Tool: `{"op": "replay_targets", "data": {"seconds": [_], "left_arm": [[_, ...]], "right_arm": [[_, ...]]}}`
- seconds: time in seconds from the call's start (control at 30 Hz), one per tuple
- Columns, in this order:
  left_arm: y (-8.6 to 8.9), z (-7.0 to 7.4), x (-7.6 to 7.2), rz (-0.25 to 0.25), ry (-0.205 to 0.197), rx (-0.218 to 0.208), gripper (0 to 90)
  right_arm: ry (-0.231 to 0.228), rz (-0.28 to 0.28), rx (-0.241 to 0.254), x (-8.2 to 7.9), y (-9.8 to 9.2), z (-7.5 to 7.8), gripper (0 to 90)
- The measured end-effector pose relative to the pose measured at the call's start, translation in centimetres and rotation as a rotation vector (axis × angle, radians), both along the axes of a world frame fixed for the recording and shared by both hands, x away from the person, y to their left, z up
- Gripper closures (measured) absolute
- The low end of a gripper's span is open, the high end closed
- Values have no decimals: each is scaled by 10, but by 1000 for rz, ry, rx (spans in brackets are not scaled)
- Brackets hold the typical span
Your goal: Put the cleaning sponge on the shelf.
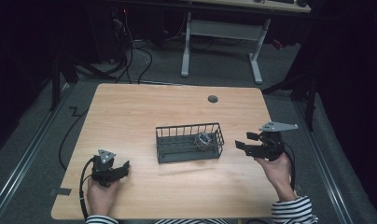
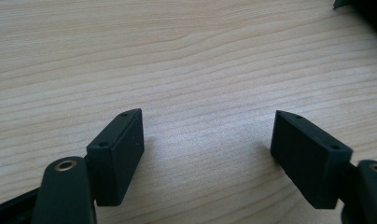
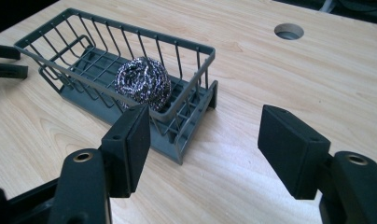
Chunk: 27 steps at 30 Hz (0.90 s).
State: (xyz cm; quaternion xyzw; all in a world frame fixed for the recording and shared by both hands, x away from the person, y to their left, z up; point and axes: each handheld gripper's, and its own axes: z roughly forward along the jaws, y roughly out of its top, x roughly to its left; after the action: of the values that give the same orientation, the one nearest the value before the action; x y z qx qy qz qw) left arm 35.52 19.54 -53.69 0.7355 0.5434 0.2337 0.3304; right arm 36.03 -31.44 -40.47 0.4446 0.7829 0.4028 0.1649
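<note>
A dark grey wire basket [image 1: 189, 143] [image 3: 60, 49] stands in the middle of the wooden table. A steel wool scourer [image 1: 203, 139] [image 3: 143, 83] lies in the basket's right end. To the right of the basket my right gripper [image 1: 242, 143] [image 3: 205, 144] is held open and empty, its jaws pointing toward the basket's near end. My left gripper [image 1: 123, 169] [image 2: 207, 156] is open and empty at the front left, low over bare wood, well apart from the basket.
A round cable hole [image 1: 212, 99] [image 3: 289, 31] sits near the table's far edge. Beyond the table stands a white-legged desk [image 1: 221, 32] with cables on the floor. A black cable [image 1: 72, 128] hangs off the table's left side.
</note>
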Motion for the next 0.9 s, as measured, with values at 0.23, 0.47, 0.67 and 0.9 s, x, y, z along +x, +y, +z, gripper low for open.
{"op": "replay_targets", "data": {"seconds": [0.23,0.47,0.67,0.9], "left_arm": [[0,0,0,0,0,0,262],[0,0,0,0,0,0,262],[0,0,0,0,0,0,262],[0,0,0,0,0,0,262]], "right_arm": [[1,-24,18,-11,-11,-12,350],[6,-45,36,-18,-17,-27,352],[23,-68,47,-22,-22,-43,353],[31,-87,52,-25,-23,-62,353]]}}
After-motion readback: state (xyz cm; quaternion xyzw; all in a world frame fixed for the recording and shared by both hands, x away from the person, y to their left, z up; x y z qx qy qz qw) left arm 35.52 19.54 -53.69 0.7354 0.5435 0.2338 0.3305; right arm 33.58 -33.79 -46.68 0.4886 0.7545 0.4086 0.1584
